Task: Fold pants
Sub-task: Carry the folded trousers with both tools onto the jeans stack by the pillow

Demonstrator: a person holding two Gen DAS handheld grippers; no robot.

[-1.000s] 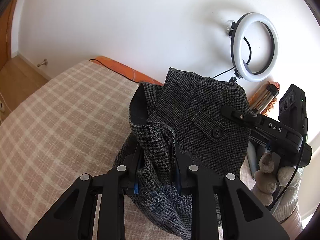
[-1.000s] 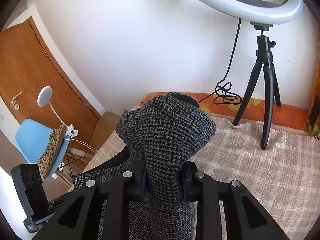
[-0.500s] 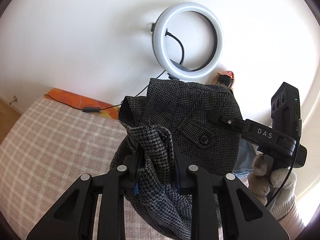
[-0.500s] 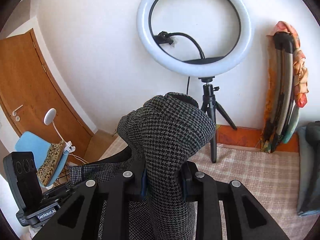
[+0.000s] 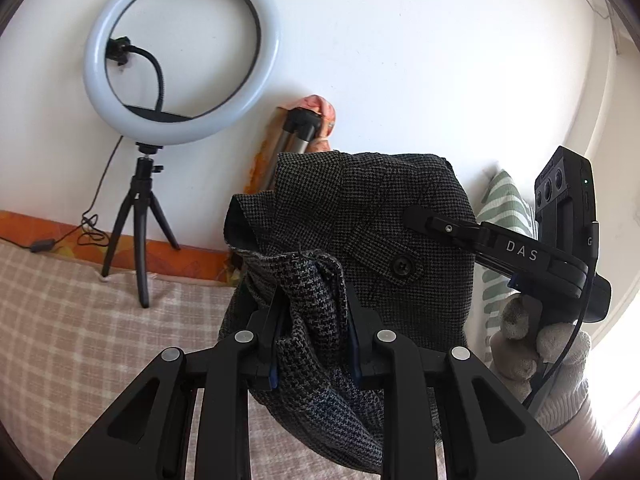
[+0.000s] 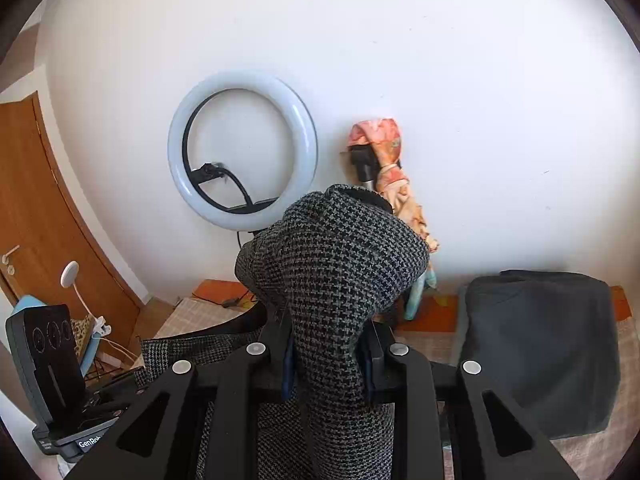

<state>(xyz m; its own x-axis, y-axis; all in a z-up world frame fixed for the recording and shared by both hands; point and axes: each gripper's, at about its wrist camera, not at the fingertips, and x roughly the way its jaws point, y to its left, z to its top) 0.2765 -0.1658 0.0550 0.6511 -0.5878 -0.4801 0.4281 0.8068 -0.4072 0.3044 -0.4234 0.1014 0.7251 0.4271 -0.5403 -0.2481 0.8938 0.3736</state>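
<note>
The pants [image 5: 360,216] are dark grey houndstooth wool with a buttoned pocket flap. They hang in the air above the checked bed cover [image 5: 72,344]. My left gripper [image 5: 314,344] is shut on a bunched fold of the fabric. My right gripper [image 6: 328,356] is shut on another bunch of the pants [image 6: 332,264], which drapes over its fingers. The right gripper also shows at the right of the left wrist view [image 5: 496,248], held by a gloved hand. The left gripper shows at the lower left of the right wrist view [image 6: 52,364]. The lower part of the pants is hidden.
A lit ring light [image 5: 180,52] on a black tripod stands on the bed against the white wall. A floral cloth on a stand [image 6: 380,152] leans on the wall. A dark folded garment [image 6: 540,344] lies on the bed at right. A wooden door [image 6: 36,216] is at left.
Both grippers have swung to the right with the pants held between them. The ring light has shifted left in both views, and the dark folded garment has come into the right wrist view.
</note>
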